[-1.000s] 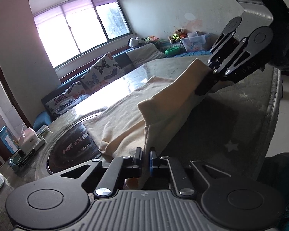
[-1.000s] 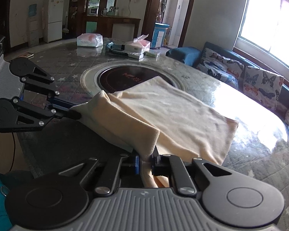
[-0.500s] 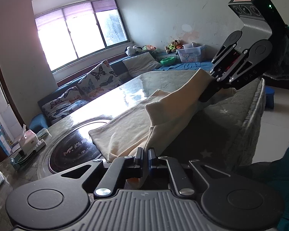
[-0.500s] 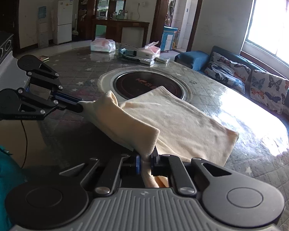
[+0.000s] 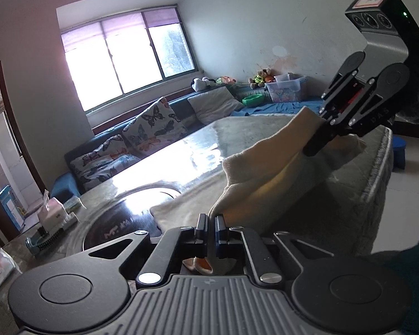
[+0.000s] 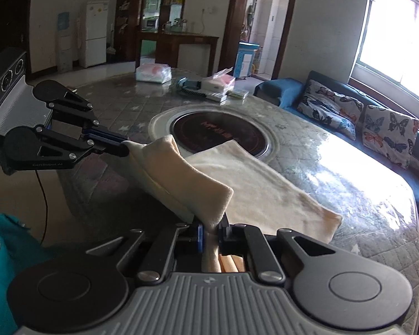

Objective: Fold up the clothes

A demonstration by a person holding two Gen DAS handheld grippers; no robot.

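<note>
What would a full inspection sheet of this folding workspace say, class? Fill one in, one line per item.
Surface: round table under a quilted grey cover, dark round hotplate set in its middle.
Job's things: cream garment, far part flat on the table, near edge lifted in a fold between both grippers.
Clutter: tissue packs and a tissue box on the far side of the table.
Grippers: left gripper shut on the garment's edge; right gripper shut on it too.
Cables: one thin black cable hanging below the left gripper.
Surroundings: sofa with butterfly cushions under a bright window; fridge in the back.
</note>
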